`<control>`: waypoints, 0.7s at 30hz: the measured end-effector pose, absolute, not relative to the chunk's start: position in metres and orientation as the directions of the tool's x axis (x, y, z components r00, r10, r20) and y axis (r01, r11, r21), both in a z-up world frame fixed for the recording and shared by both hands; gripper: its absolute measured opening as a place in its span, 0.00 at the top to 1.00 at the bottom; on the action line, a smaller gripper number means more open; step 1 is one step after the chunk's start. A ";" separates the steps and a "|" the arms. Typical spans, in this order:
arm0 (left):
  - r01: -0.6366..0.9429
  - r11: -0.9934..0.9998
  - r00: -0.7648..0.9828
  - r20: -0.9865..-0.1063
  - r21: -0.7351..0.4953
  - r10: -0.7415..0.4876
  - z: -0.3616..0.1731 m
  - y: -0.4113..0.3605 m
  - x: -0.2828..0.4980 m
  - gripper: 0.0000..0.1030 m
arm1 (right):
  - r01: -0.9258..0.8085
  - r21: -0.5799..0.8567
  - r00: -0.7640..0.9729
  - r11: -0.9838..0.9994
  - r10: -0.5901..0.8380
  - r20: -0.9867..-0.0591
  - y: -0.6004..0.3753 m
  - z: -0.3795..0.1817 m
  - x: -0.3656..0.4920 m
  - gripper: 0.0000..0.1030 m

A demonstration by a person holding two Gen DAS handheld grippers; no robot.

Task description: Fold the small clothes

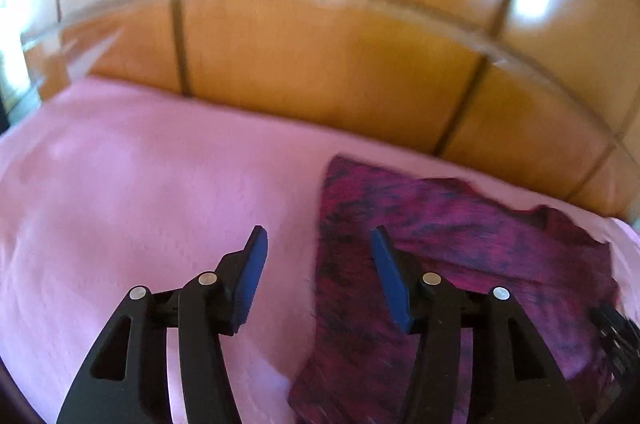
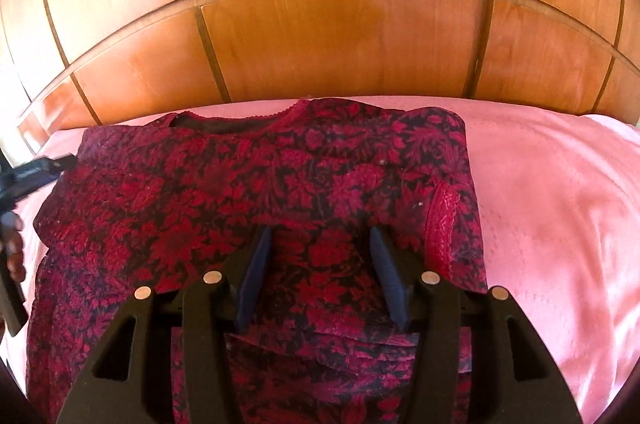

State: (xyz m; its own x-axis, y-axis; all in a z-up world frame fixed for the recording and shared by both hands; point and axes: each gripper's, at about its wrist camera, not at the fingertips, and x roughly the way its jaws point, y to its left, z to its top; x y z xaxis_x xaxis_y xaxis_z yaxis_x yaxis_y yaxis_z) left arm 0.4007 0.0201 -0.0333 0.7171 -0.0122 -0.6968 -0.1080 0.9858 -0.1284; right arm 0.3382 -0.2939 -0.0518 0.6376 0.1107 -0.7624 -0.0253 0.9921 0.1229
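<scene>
Both claws stand released, each with its 2 blue pads spread and nothing between them. From its own wrist view, the right gripper (image 2: 318, 266) hovers over the red floral garment (image 2: 256, 192), which lies spread on the pink bedsheet (image 2: 560, 208) with its neckline toward 12 o'clock, near the wooden headboard (image 2: 340, 36). A folded-in sleeve with a red trimmed cuff lies at 3 o'clock of the pads. Only this view shows the floral print sharply, and the left gripper (image 2: 44, 168) at 9 o'clock, at the garment's left edge. The left wrist view is blurred: its gripper (image 1: 318, 264) straddles that edge, with bare sheet (image 1: 140, 204) filling 9 o'clock and cloth (image 1: 460, 244) 3 o'clock.
</scene>
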 end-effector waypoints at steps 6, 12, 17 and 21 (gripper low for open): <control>0.016 1.000 0.664 -0.748 -0.020 -0.025 -0.059 -0.015 0.377 0.48 | -0.027 0.120 0.652 0.992 0.109 -0.750 -0.293 -0.055 0.335 0.50; -0.055 0.997 0.695 -0.719 -0.062 -0.006 -0.042 -0.014 0.354 0.48 | -0.028 0.117 0.650 0.993 0.107 -0.753 -0.293 -0.052 0.336 0.50; -0.016 0.999 0.770 -0.638 -0.034 -0.009 -0.008 -0.028 0.306 0.36 | -0.028 0.147 0.655 0.989 0.129 -0.745 -0.291 -0.034 0.323 0.19; 0.007 1.000 0.794 -0.608 -0.022 -0.018 0.008 -0.029 0.277 0.36 | -0.014 0.173 0.662 0.985 0.139 -0.736 -0.292 -0.024 0.305 0.14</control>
